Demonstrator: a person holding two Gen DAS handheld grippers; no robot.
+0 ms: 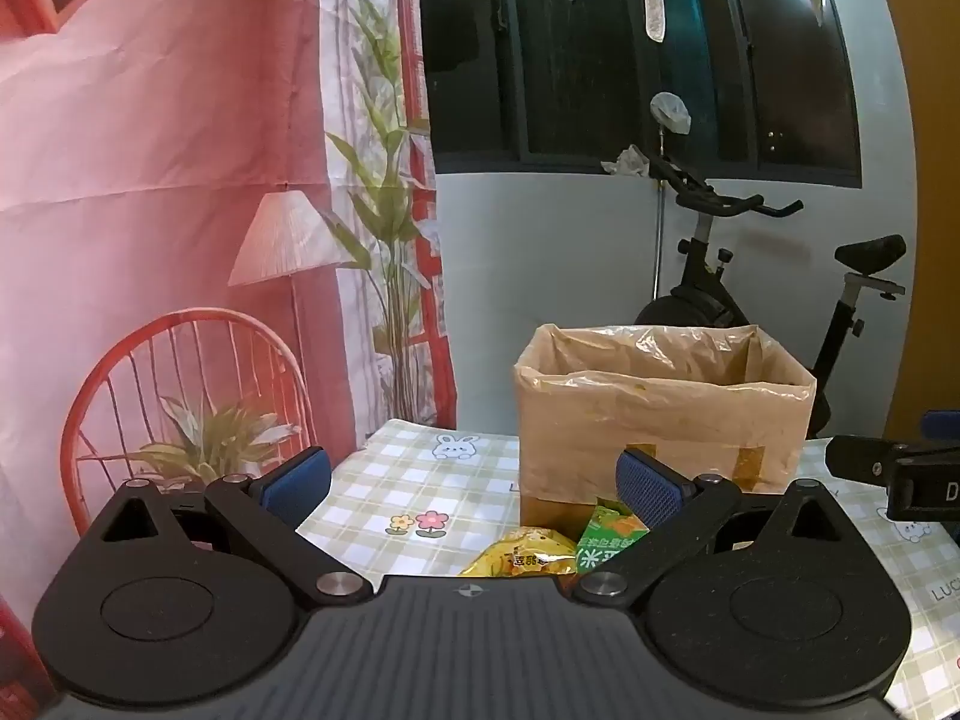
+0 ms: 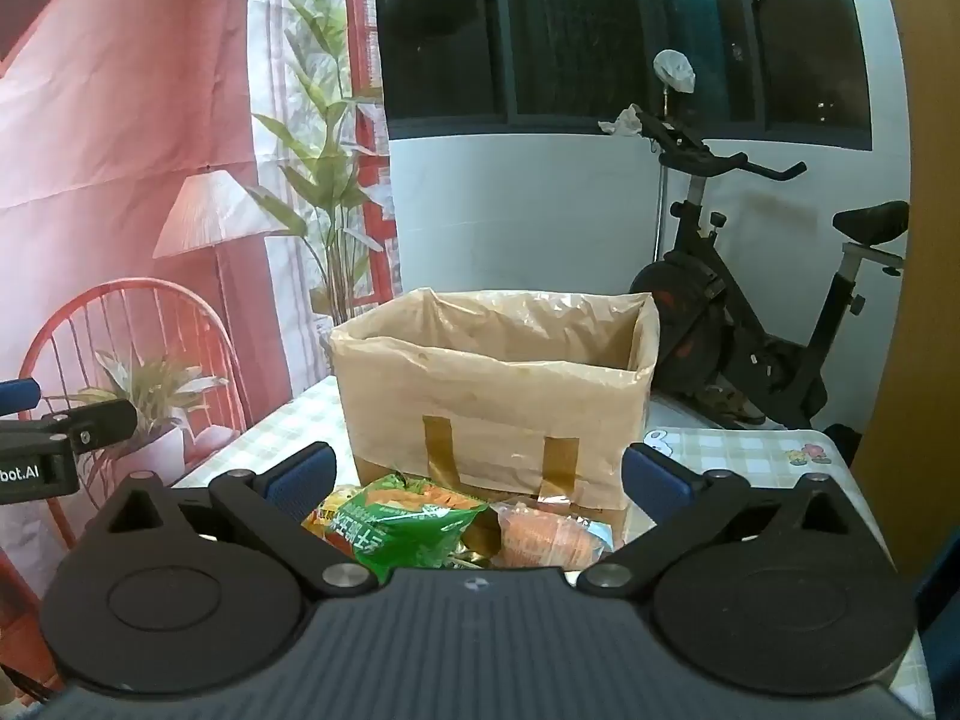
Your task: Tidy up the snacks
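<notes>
**Snacks lie in front of the box, both tools wide apart and empty**

A small heap of snack packets sits on the checked tabletop (image 2: 750, 450), touching the near face of the cardboard box (image 2: 492, 396), which stands open at the top and is lined with clear plastic.

The right tool (image 2: 480, 474) has its jaws spread fully apart with nothing between the pads. The green packet (image 2: 408, 522) and the orange packet (image 2: 546, 534) lie straight ahead of it, low in its view and between its two fingers. The green packet's long axis runs roughly across the tool's line, left to right.

The left tool (image 1: 474, 480) is equally wide apart and empty. From it, a yellow packet (image 1: 522, 552) lies ahead and the green one shows off toward its right finger.

The right hand looks better lined up on the heap, so a short drop forward and down should suffice; the box opening lies beyond and above.
</notes>
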